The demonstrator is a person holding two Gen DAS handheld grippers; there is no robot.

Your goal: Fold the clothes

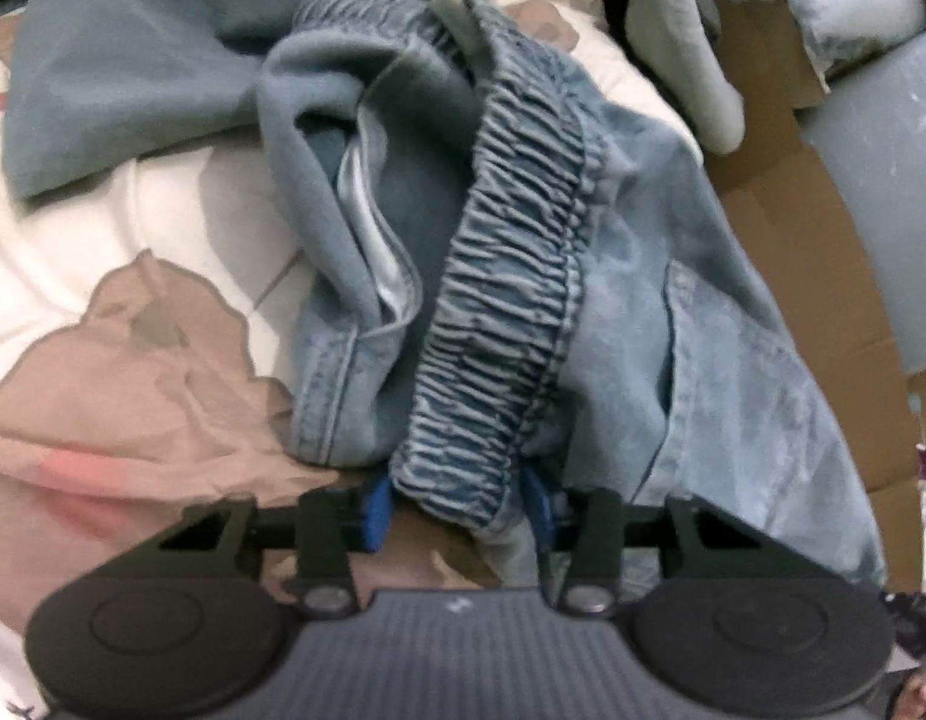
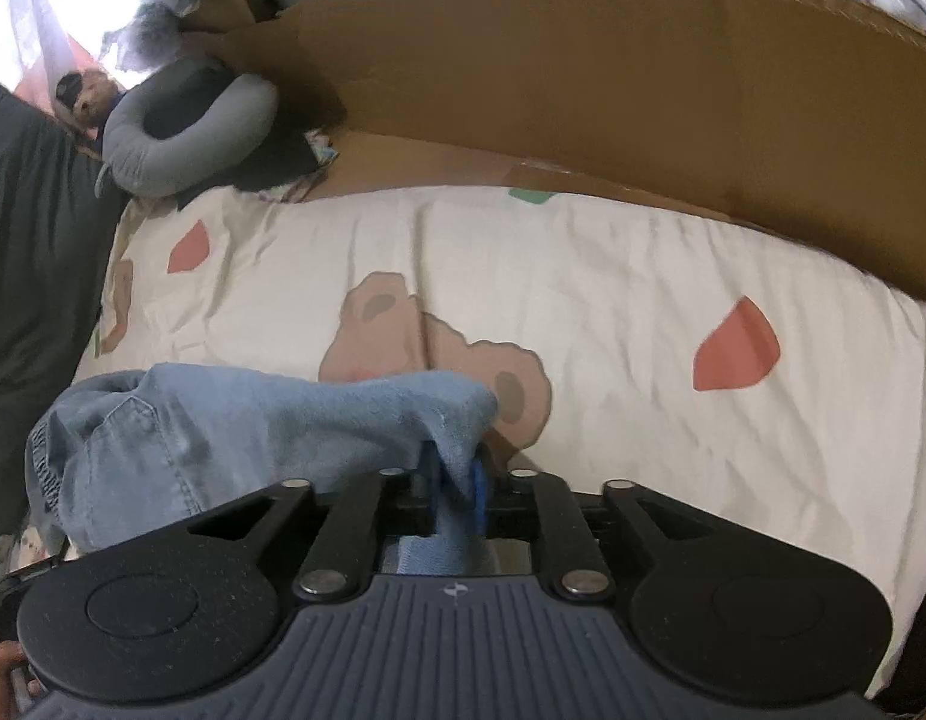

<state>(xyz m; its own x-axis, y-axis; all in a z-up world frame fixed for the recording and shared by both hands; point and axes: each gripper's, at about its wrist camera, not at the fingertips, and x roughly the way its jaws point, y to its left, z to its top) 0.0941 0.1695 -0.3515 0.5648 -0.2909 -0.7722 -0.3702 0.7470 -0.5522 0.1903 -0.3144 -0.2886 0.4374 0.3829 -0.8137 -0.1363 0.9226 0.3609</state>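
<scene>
Faded blue denim trousers with a gathered elastic waistband (image 1: 511,276), heaped mid-frame on a cream bedsheet printed with brown and coral shapes (image 1: 102,276). Left gripper (image 1: 456,510), blue pads partly apart, straddling the waistband's near end; grip unclear. Right gripper (image 2: 456,495), closed on a denim fold at lower centre. Brown cardboard sheet (image 2: 583,72) behind.

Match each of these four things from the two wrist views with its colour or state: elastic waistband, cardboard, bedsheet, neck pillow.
Things:
1. elastic waistband
2. cardboard
3. bedsheet
4. neck pillow

Descriptions:
A. grey, curved
B. cream with coloured patches
C. between the left hand-held gripper's fingers
D. plain brown

Pairs: 1-C, 2-D, 3-B, 4-A
</scene>
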